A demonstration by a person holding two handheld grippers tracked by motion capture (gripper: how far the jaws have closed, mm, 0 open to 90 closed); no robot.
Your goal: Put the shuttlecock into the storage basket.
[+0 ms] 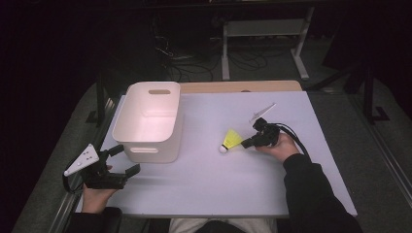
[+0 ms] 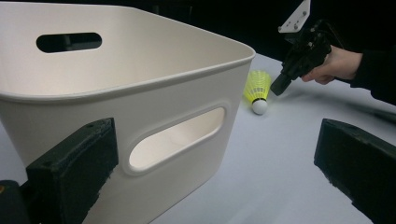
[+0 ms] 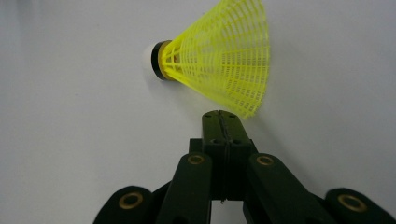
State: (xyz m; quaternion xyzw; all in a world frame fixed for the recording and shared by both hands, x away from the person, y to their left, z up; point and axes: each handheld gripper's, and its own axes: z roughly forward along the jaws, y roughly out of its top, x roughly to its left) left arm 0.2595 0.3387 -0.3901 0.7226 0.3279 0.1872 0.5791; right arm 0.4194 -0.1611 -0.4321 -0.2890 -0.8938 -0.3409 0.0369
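Right gripper (image 1: 248, 141): held low over the table in the person's right hand (image 1: 278, 145), pointing toward the person's left; in the right gripper view its two black jaws are pressed flat together with nothing between them (image 3: 220, 119).
Shuttlecock (image 1: 231, 141): a yellow mesh-skirted shuttlecock with a white cork head lies on its side just ahead of the closed jaw tips; the skirt rim is right at the tips, and whether it touches them I cannot tell. In the right gripper view the head points left and the open skirt flares right (image 3: 219, 60).
Left gripper (image 1: 121, 160): held in the left hand (image 1: 97, 194) at the near left edge of the table, jaws spread wide, holding nothing. In the left gripper view one jaw stands in front of the bin's wall and the other over bare table.
Storage bin (image 1: 150, 121): a white plastic bin with cut-out handle slots, upright and open-topped, just ahead of the left gripper; its near handle slot (image 2: 175, 137) sits between that gripper's jaws, apart from them.
Shuttlecock from the left gripper: beyond the bin's corner, far side, with the right gripper's tip beside it (image 2: 258, 91).
Table (image 1: 233, 179): white top carrying the bin and the shuttlecock, well apart from each other.
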